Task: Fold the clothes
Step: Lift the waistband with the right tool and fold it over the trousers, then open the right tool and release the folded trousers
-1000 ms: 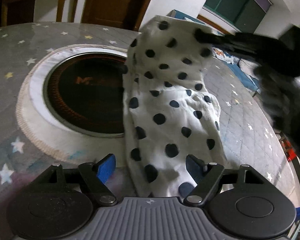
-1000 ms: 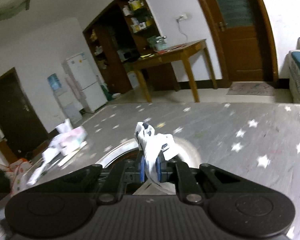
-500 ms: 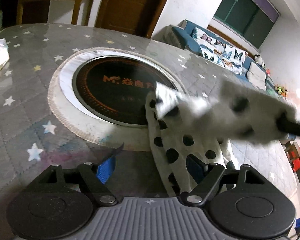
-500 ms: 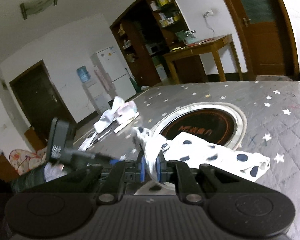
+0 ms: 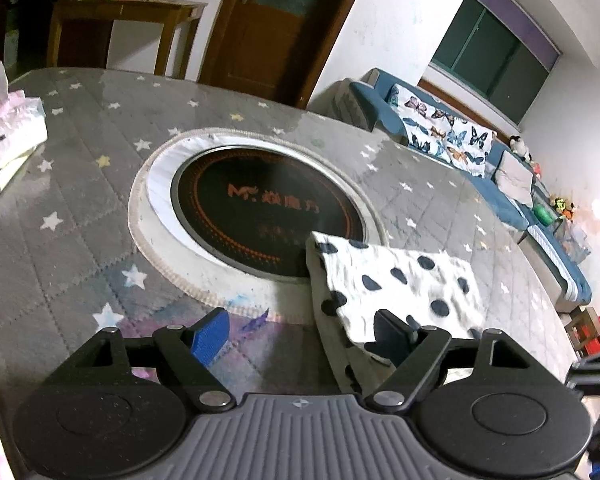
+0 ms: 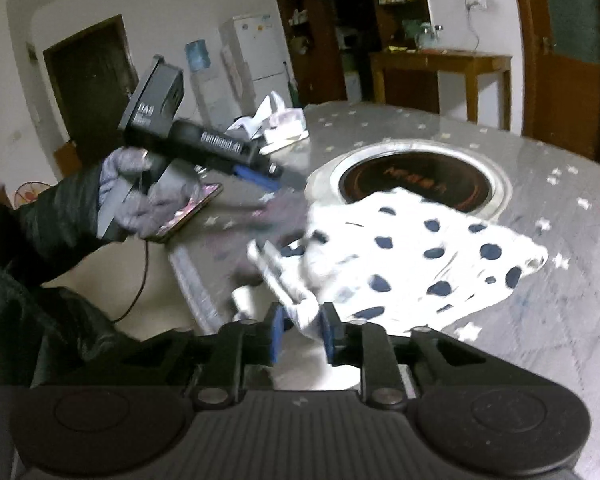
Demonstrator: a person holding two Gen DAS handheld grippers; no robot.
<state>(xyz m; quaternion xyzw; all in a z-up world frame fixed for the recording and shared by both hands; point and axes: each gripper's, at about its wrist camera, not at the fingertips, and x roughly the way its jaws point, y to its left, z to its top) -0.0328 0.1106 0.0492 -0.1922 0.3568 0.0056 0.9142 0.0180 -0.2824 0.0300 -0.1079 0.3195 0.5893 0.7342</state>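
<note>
Filling most of both views, the star-patterned table lies bare at left. Its round black hob sits centre; the spotted cloth overlaps the hob's lower-right rim. Left gripper spread wide, empty. Right gripper opening, cloth corner between its pads.

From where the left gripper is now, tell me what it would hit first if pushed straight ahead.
Probably the table just ahead of the open left gripper, near the pale ring around the round cooktop. The spotted cloth lies by its right finger and might be brushed; depth is unclear.
</note>
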